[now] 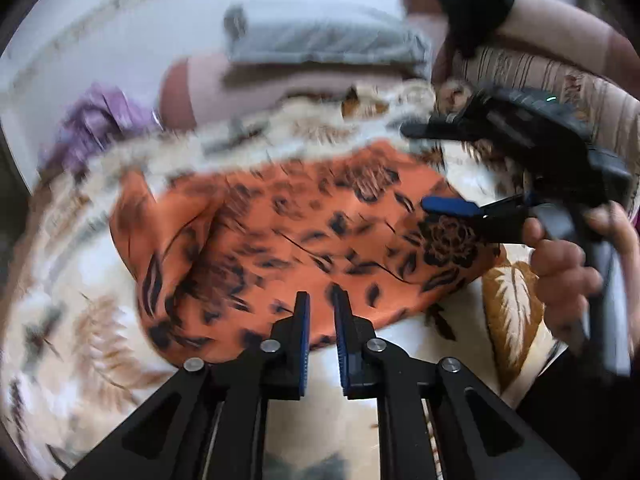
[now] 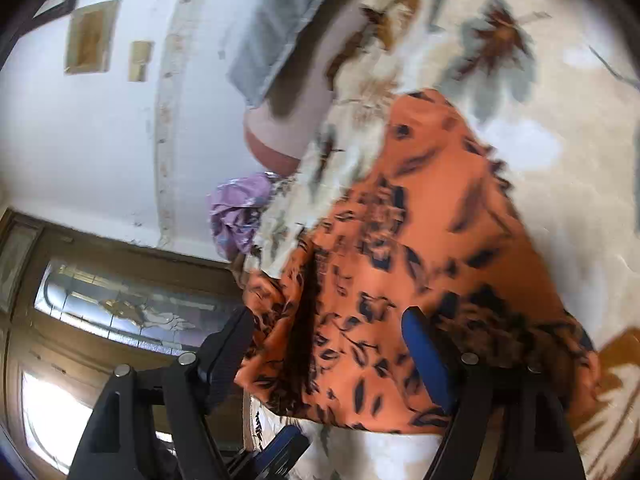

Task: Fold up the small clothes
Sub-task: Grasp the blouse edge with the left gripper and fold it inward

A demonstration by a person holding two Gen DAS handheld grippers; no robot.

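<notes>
An orange garment with a black flower print (image 1: 288,232) lies spread and rumpled on a cream leaf-patterned blanket (image 1: 80,328). My left gripper (image 1: 321,300) hovers at the garment's near edge, jaws a narrow gap apart with nothing between them. My right gripper (image 1: 416,168) shows in the left wrist view at the garment's right side, wide open, one blue-padded finger (image 1: 452,206) over the cloth. In the right wrist view the garment (image 2: 400,264) fills the space between the spread fingers of my right gripper (image 2: 328,316).
A grey folded cloth (image 1: 320,38) rests on a pinkish bolster (image 1: 240,88) at the back. A crumpled purple garment (image 1: 96,120) lies at the far left. A black garment (image 1: 476,0) hangs at the top right. A wooden door with glass (image 2: 120,312) stands beyond the bed.
</notes>
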